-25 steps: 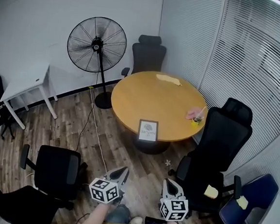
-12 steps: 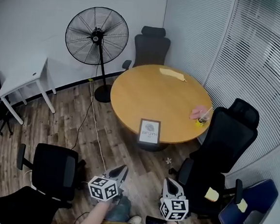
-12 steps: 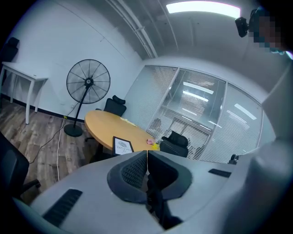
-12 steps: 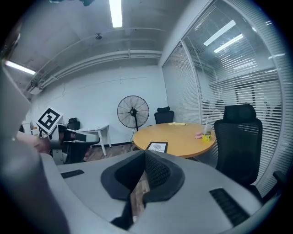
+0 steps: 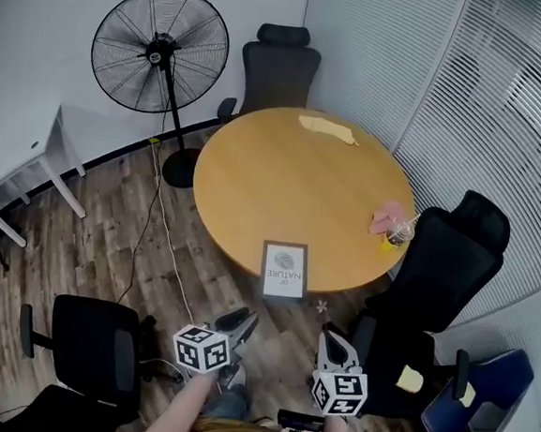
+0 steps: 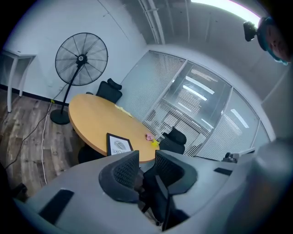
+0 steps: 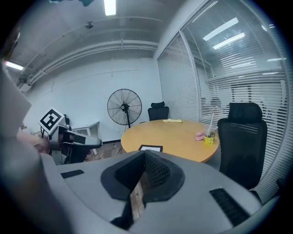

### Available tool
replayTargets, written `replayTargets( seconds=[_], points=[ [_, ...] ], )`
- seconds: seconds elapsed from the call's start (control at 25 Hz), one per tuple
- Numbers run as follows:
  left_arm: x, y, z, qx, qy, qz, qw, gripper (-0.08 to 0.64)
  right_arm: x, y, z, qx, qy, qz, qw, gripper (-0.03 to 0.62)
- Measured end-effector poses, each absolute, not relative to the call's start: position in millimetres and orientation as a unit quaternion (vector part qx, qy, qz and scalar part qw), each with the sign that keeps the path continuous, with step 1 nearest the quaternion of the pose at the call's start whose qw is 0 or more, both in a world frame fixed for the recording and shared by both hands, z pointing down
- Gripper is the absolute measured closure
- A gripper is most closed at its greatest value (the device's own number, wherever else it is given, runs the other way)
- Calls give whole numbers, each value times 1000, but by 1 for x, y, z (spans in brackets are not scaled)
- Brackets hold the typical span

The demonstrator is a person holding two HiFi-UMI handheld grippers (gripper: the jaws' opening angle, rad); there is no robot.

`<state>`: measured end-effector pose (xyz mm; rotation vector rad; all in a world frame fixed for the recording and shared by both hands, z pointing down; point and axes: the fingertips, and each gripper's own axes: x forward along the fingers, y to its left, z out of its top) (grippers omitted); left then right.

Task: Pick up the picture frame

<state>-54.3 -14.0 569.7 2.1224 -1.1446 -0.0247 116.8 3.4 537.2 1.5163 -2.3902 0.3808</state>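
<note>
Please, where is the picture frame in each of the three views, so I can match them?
Head view: picture frame, lower centre, at the table's near edge.
Left gripper view: frame left of centre.
Right gripper view: frame at centre.
Shared landmark: the standing fan.

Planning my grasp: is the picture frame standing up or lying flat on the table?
Lying flat. The picture frame shows its full face from above and hugs the table side-on.
</note>
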Motion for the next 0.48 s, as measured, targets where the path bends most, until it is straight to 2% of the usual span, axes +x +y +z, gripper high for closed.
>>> replayTargets(
  seconds=[0.48],
  points=[
    [-68, -84, 600, 832, -394, 1, 391, 410, 93, -62, 528, 543, -818, 116, 151, 580]
  ],
)
